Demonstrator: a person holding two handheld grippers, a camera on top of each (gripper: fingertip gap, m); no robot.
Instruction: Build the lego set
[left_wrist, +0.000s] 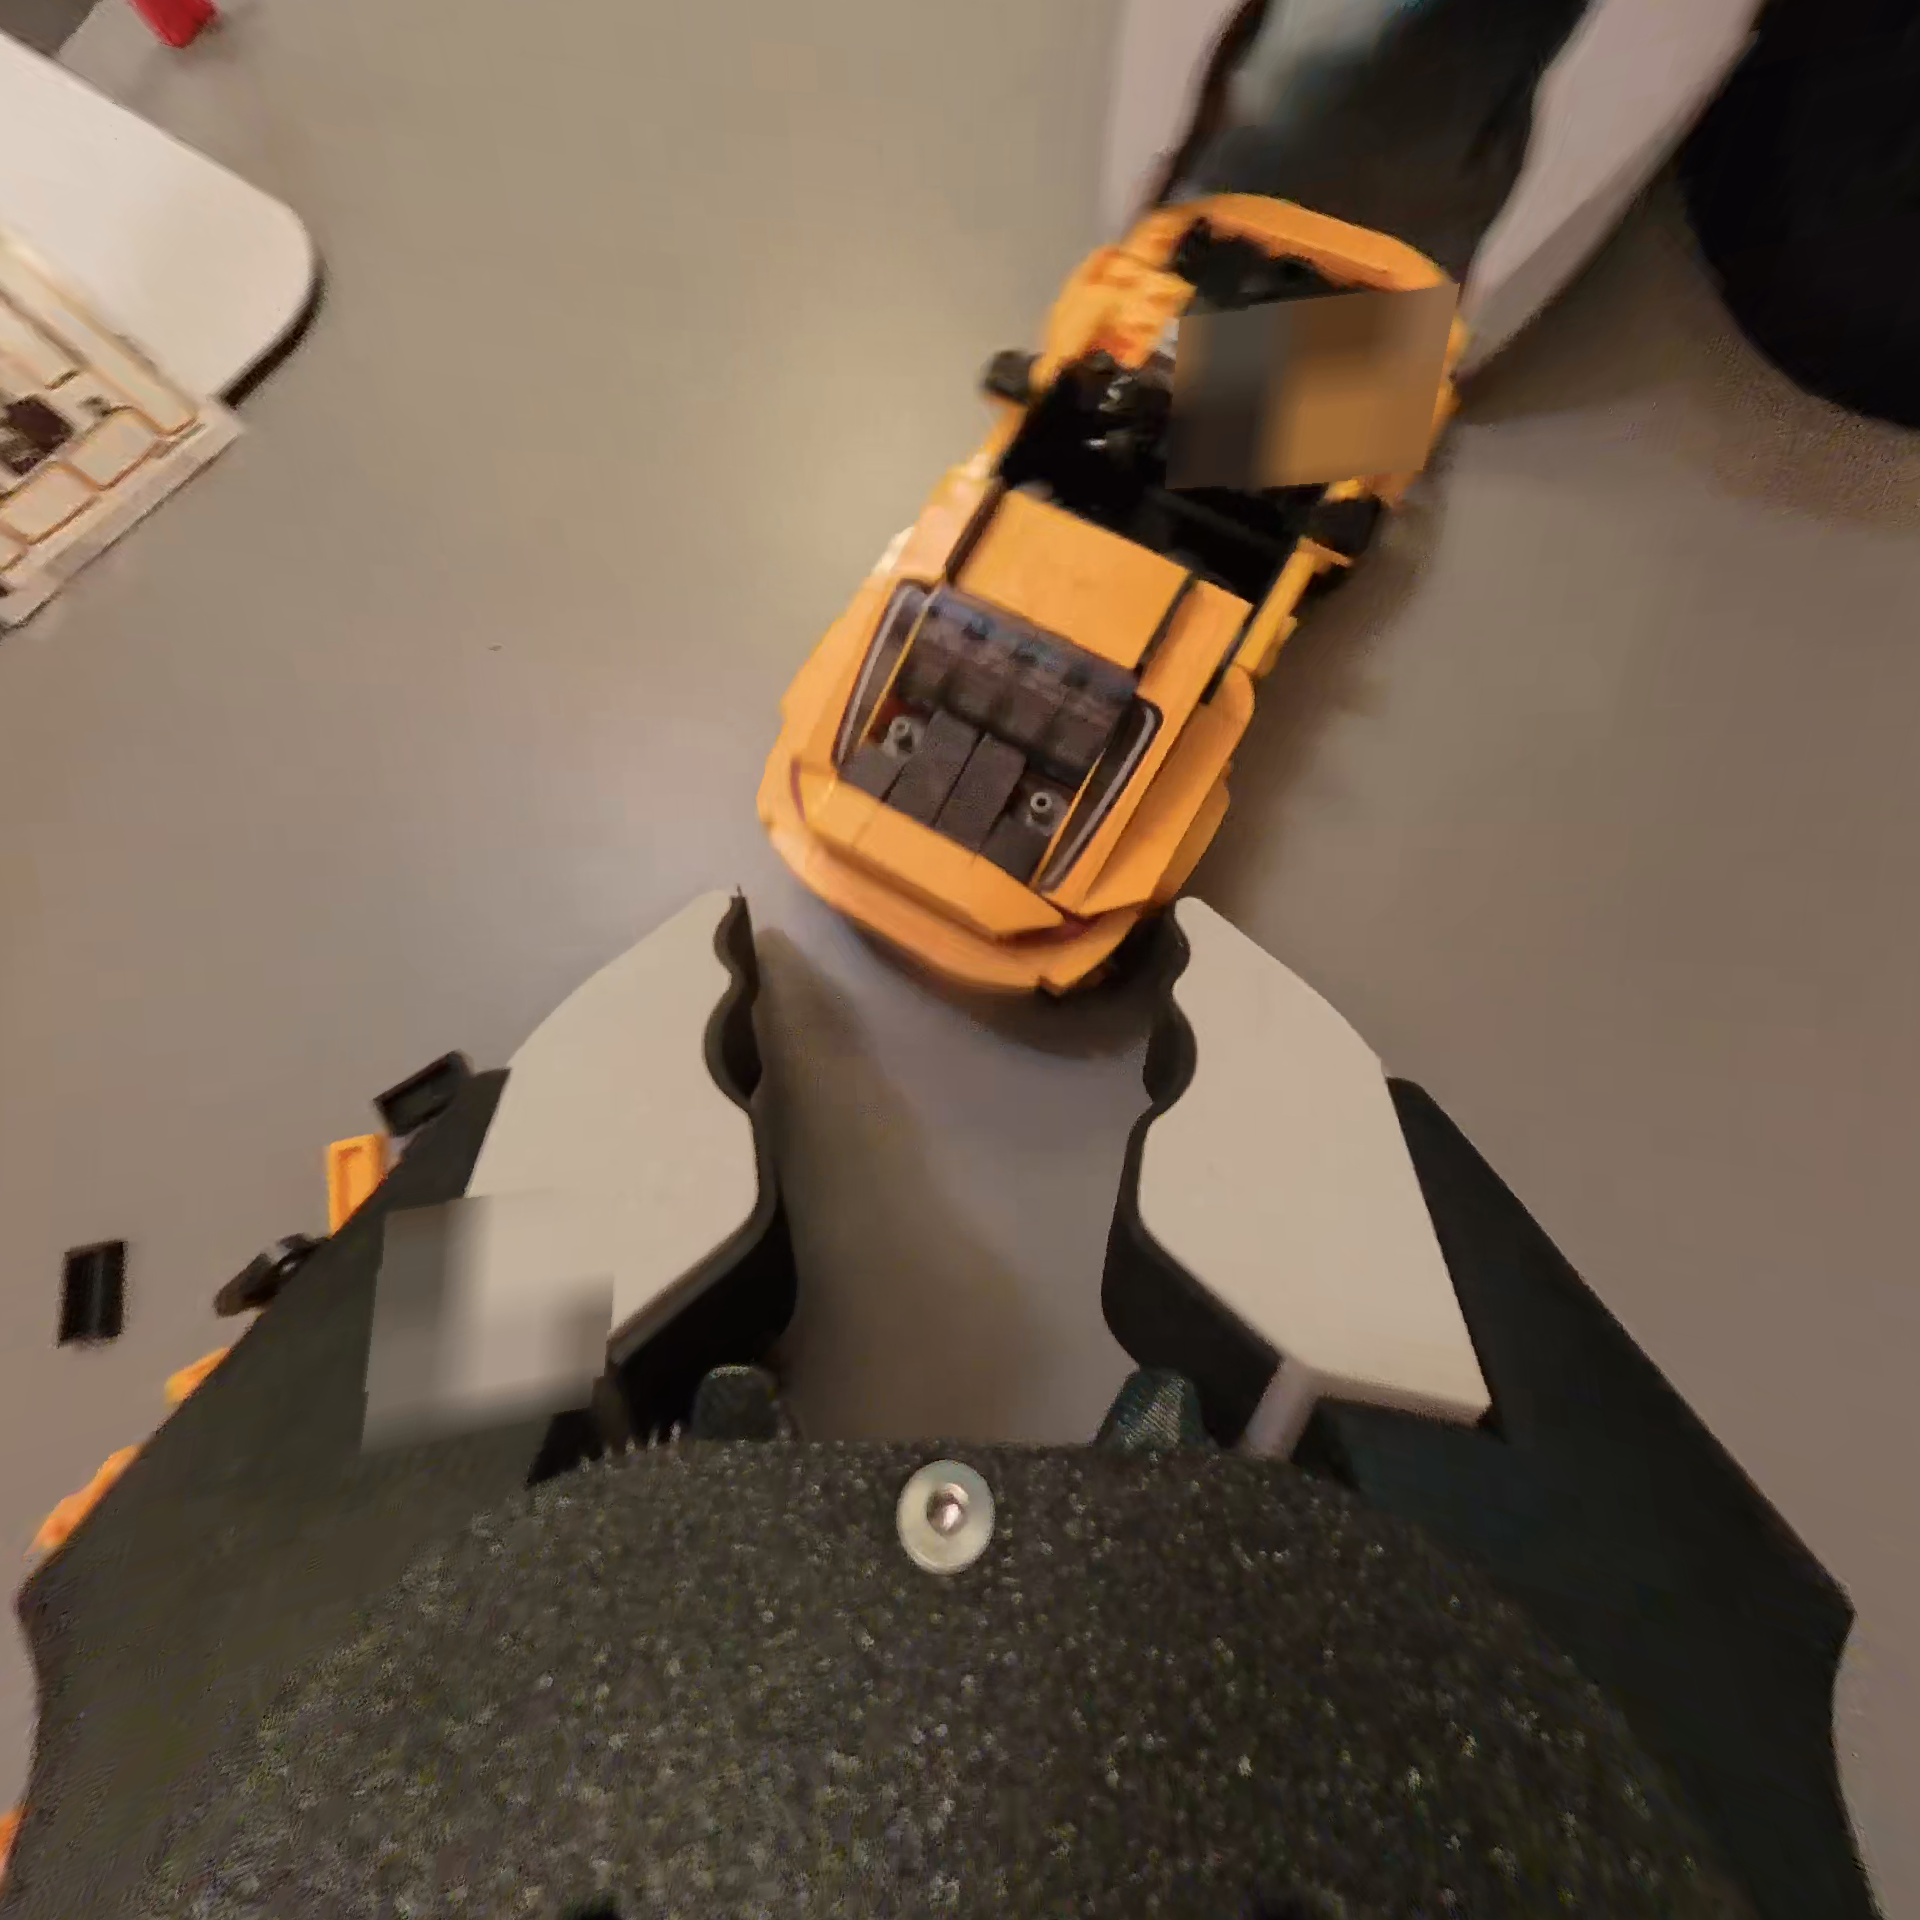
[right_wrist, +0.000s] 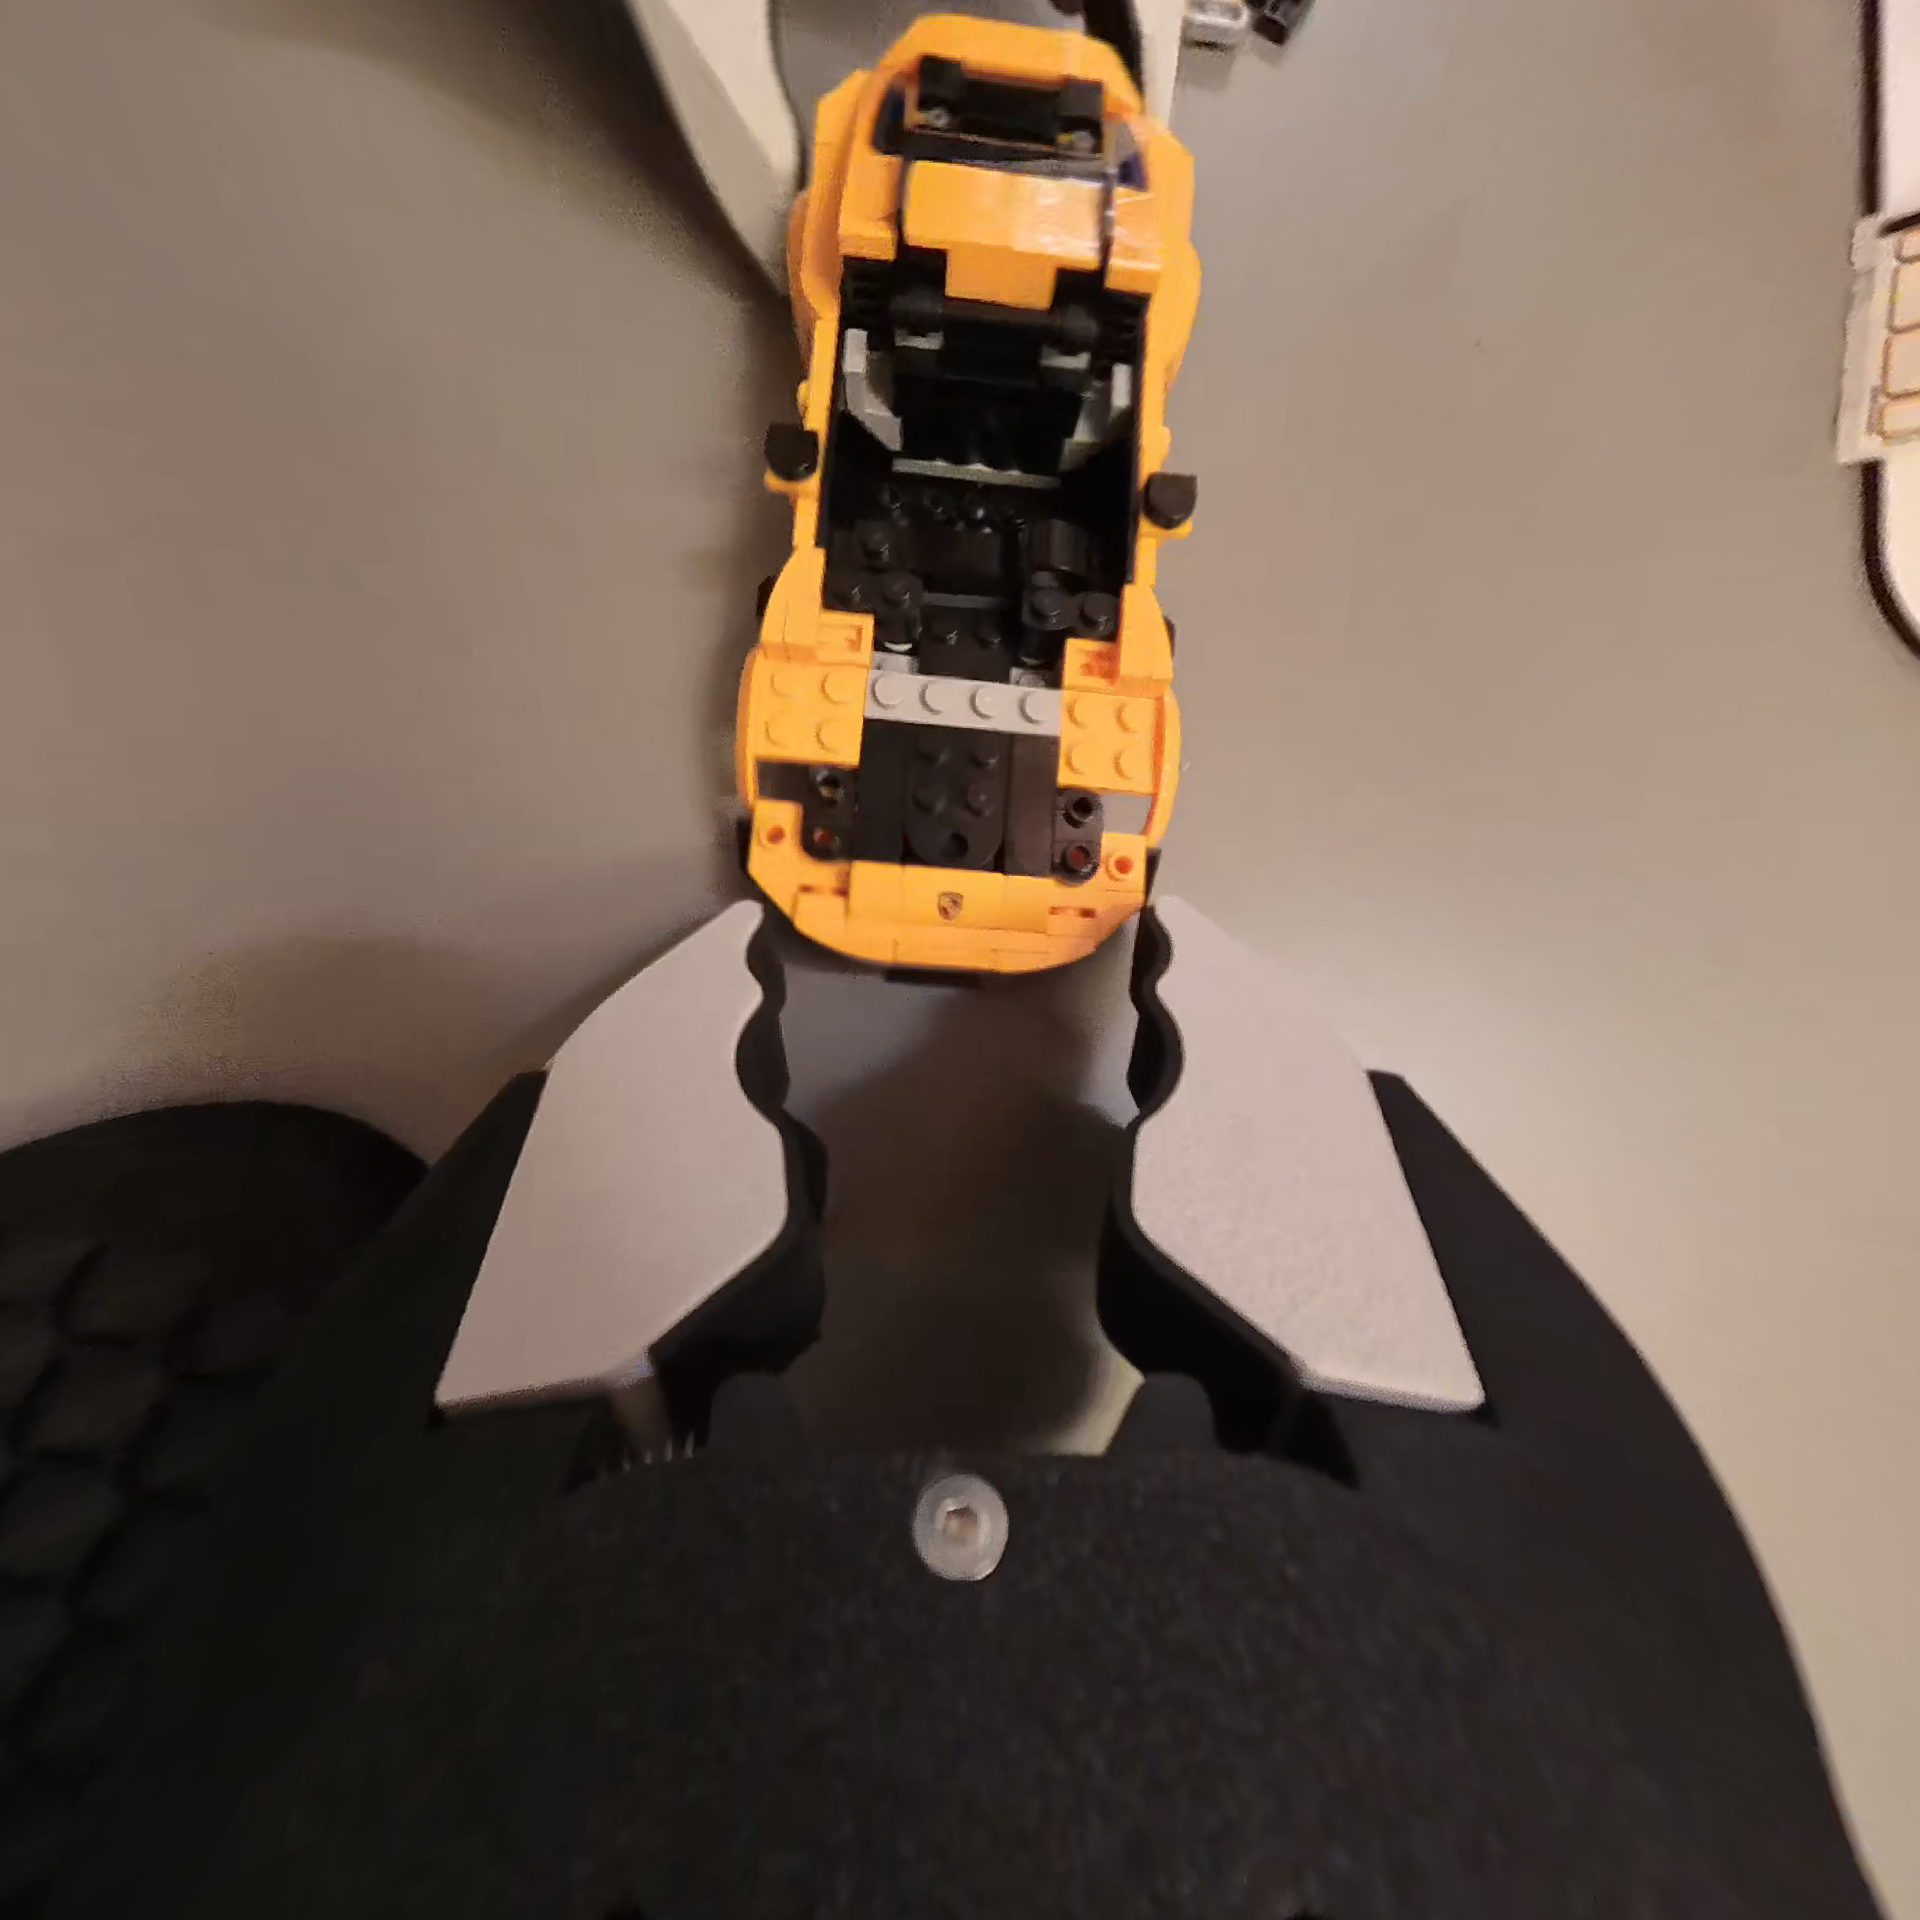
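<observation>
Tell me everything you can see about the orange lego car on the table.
The orange lego car is a partly built brick model of glossy plastic, standing upright on the grey table. Its cabin is roofless, showing black interior parts; a grey studded strip crosses one end, where black bricks lie bare. The other end carries dark slatted pieces. The open left gripper and the open right gripper each flank one end; whether they touch it, I cannot tell.

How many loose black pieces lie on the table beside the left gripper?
3: a hollow black piece beside its left finger, a round black piece lower down, and a black block farthest left. The gripper may hide others.
</observation>
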